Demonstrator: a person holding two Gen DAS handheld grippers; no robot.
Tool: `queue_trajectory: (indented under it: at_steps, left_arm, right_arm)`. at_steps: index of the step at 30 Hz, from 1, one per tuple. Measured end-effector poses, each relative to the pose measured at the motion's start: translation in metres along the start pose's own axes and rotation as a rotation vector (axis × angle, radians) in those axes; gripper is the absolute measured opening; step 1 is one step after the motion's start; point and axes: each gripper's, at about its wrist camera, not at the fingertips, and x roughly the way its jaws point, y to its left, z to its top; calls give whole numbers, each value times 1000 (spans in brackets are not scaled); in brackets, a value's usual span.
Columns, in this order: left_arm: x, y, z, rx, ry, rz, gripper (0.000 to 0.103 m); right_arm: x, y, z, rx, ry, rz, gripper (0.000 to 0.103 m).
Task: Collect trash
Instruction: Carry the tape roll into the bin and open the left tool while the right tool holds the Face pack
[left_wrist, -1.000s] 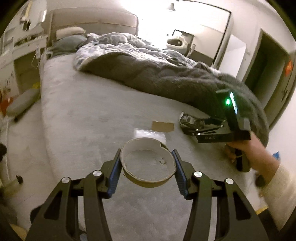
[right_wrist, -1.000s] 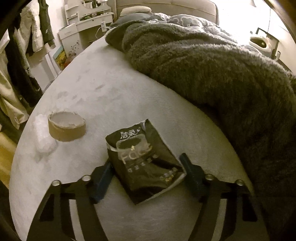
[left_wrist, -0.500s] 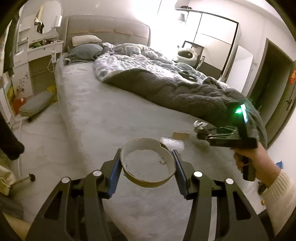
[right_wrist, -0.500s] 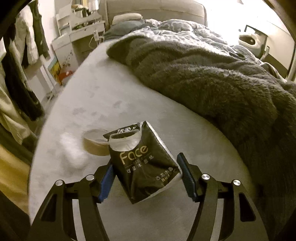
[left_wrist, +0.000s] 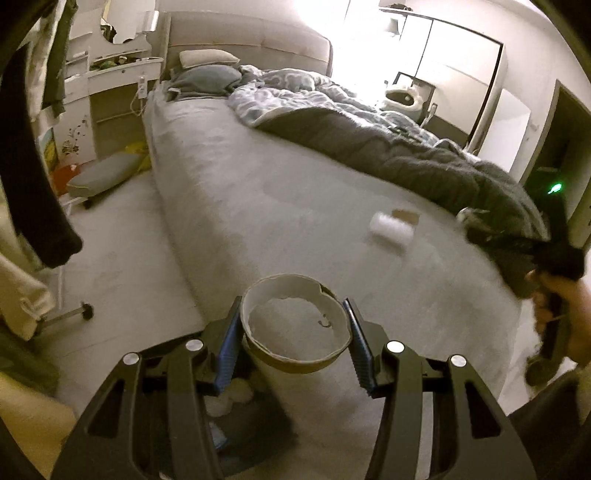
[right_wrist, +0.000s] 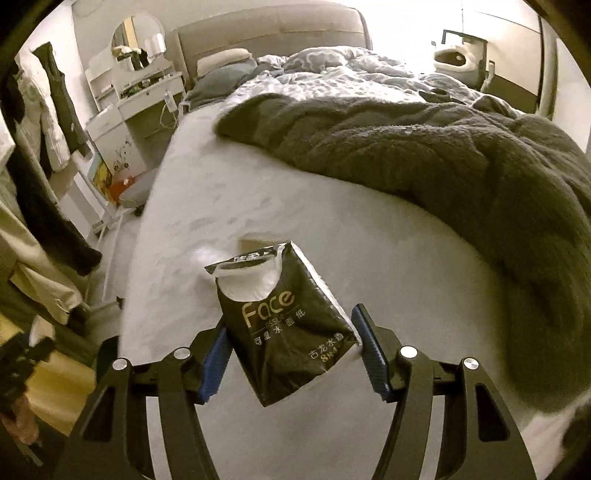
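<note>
1. A bedroom in dim yellow light. A person stands at the near end of a bed (left_wrist: 280, 192) with a two-finger gripper in each hand.
2. The left gripper (left_wrist: 293, 334) has its jaws closed onto the sides of a tape core (left_wrist: 295, 328), an empty brown cardboard ring, held lifted over the bed's near left corner.
3. The right gripper (right_wrist: 291, 354) has its jaws closed onto a black tissue pack (right_wrist: 284, 325) with a torn-open top, held clear of the bed and tilted to the left.
4. On the bed beyond, a white wad (left_wrist: 391, 230) lies just beside a cardboard scrap (left_wrist: 404, 216), both near the edge of a dark blanket (right_wrist: 424, 155) heaped across the right side.
5. Directly under the left gripper, on the floor (left_wrist: 125, 251) beside the bed, sits a dark container (left_wrist: 255, 432) with pale crumpled pieces inside. It is partly hidden, but it looks like the bin.
6. Judged step: both pieces are picked up and being carried to the bin.
7. The next move calls for bringing each gripper over the bin's mouth and opening the jaws to drop its load, then going back for the wad and scrap.
</note>
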Motion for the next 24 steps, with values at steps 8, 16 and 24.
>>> queue_trajectory:
  at_steps: [8, 16, 24]
  left_arm:
    - [-23, 20, -29, -21, 13, 81, 55]
    - [-17, 50, -58, -74, 104, 144, 56]
    - [1, 85, -87, -181, 204, 140, 56]
  right_arm:
    - [-36, 52, -23, -18, -67, 25, 64]
    - [-32, 90, -38, 9, -32, 125, 64]
    - [-4, 167, -52, -159, 54, 198, 64]
